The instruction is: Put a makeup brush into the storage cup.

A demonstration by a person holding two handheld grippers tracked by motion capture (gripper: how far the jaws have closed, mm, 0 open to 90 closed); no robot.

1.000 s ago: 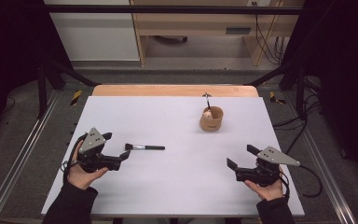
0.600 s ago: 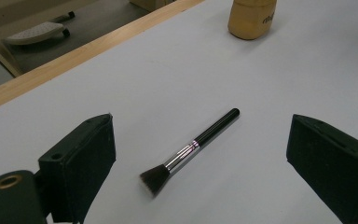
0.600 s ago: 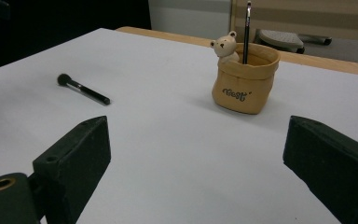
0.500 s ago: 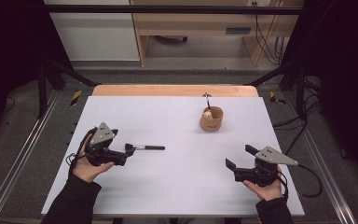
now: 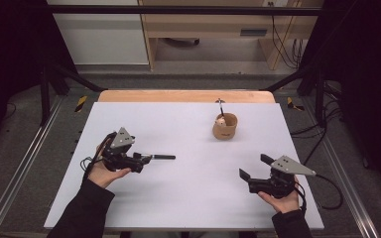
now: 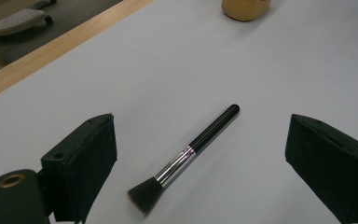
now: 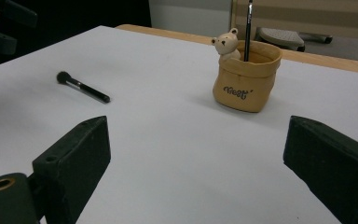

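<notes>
A black-handled makeup brush (image 6: 193, 147) with a silver ferrule lies flat on the white table (image 5: 188, 198), bristles toward me. My left gripper (image 6: 198, 135) is open, its jaws standing either side of the brush's bristle end without touching it. From above, the left gripper (image 5: 141, 158) covers the bristles while the brush handle (image 5: 161, 156) points right. A tan fabric holder (image 7: 244, 77) with a small bear figure and one thin upright brush (image 7: 249, 28) stands at the back right. My right gripper (image 7: 196, 140) is open and holds nothing, well short of the holder (image 5: 224, 126).
The table's far side ends in a wooden strip (image 5: 186, 95). Metal frame rails (image 5: 20, 168) run along both sides. Cables (image 5: 322, 186) trail from the grippers. Between brush and holder the white surface is bare.
My left gripper has moved forward and right until its open jaws straddle the brush's bristle end. The right gripper and the holder have stayed put.
</notes>
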